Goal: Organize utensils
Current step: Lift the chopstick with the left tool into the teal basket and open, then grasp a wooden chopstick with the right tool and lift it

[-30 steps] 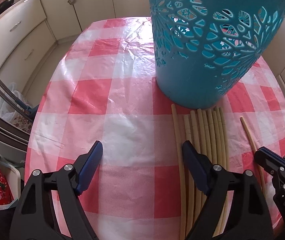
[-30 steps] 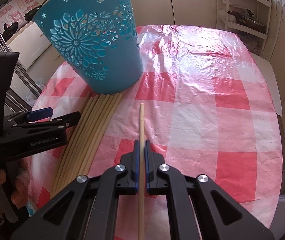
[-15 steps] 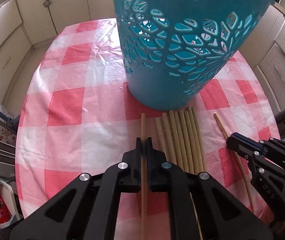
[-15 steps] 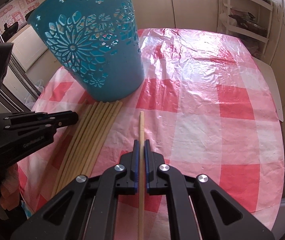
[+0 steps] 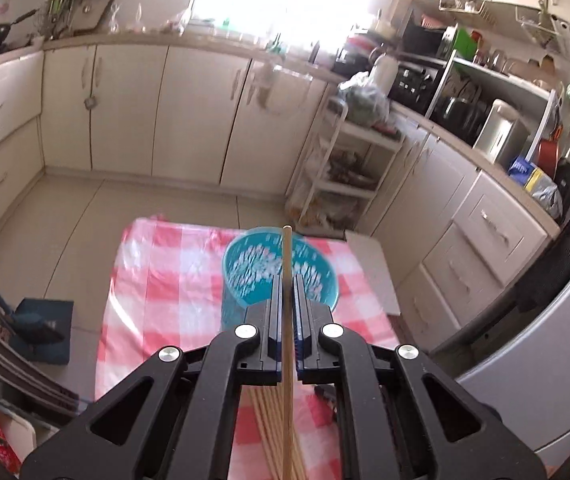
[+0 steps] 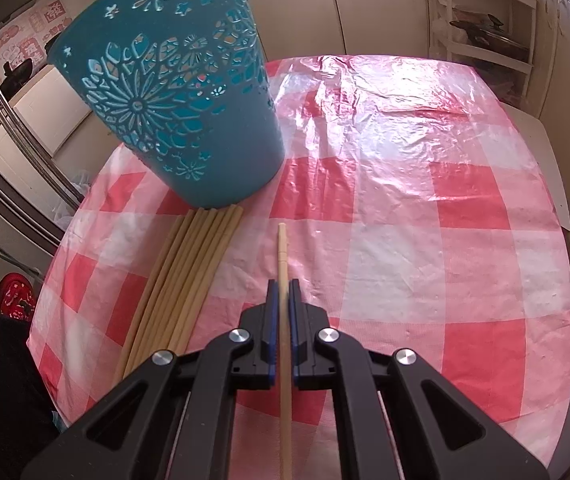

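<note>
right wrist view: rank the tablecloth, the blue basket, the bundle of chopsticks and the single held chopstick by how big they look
1. tablecloth
2. blue basket, though it sits near the camera
3. bundle of chopsticks
4. single chopstick, clamped in the right gripper; about as long as the bundle but far thinner

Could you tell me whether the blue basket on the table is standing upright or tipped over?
Upright. The blue basket stands on its narrow base on the checked tablecloth, and the left wrist view looks down into its open rim.
</note>
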The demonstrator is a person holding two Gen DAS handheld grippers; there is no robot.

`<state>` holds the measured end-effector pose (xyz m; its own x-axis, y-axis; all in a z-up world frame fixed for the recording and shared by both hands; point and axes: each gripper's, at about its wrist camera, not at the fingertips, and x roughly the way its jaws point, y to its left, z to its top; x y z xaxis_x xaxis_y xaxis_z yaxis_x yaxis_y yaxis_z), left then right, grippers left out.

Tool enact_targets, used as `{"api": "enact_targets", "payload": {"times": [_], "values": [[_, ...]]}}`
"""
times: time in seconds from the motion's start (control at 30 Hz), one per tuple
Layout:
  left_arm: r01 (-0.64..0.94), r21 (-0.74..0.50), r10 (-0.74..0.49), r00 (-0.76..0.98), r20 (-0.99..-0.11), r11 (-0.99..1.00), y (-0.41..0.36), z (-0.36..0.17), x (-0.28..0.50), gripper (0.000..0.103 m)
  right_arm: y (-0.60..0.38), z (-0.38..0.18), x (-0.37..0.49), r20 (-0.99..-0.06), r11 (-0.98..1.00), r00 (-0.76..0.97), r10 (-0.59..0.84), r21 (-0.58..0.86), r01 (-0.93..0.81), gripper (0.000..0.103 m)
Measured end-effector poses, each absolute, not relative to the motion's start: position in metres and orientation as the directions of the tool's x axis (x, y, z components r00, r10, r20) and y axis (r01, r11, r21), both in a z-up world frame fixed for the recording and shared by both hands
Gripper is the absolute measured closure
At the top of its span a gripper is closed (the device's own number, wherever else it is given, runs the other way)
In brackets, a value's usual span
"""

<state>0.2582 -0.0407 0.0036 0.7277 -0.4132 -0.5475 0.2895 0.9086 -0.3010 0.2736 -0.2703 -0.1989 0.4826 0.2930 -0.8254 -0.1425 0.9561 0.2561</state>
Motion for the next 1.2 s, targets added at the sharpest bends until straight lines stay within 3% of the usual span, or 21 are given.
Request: {"api": "enact_targets", "payload": {"times": [0.23,0.33,0.53,0.9,1.0,1.07,1.2], "values": [[0.193,-0.238,-0.264,0.910,-0.318,0.952,-0.076,0.044,0.311,0.098,-0.273,-0.200,0.272,-0.821,0.953,0.483,0.304,0.267,-0.144,0.097],[0.123,-0.208,-0.181,0.939,-0.292,0.970,-0.091,0.039,0.334,0.098,-0.275,-0.200,0.273,-0.818,0.948,0.481,0.317,0.281,-0.146,0.097],[0.063,-0.178,-0.126,0.921,-0.369,0.982,-0.108,-0.008,0.374,0.098,-0.277,-0.201,0.275,-0.814,0.943,0.477,0.332,0.301,-0.144,0.097],[0.043,-0.094,-0.087,0.841,-0.534,0.995,-0.102,-0.070,0.373,0.096,-0.277,-0.200,0.275,-0.815,0.941,0.472,0.338,0.300,-0.156,0.095],[0.037,-0.077,-0.074,0.830,-0.552,0.996,-0.095,-0.068,0.363,0.078,-0.273,-0.199,0.274,-0.813,0.940,0.472,0.341,0.294,-0.173,0.088],[0.023,-0.064,-0.054,0.837,-0.545,0.998,-0.086,-0.064,0.350,0.058,-0.270,-0.198,0.273,-0.816,0.945,0.476,0.327,0.271,-0.183,0.087],[0.008,-0.053,-0.035,0.844,-0.535,0.999,-0.064,-0.057,0.318,0.046,-0.266,-0.197,0.272,-0.826,0.952,0.476,0.303,0.239,-0.191,0.087]]}}
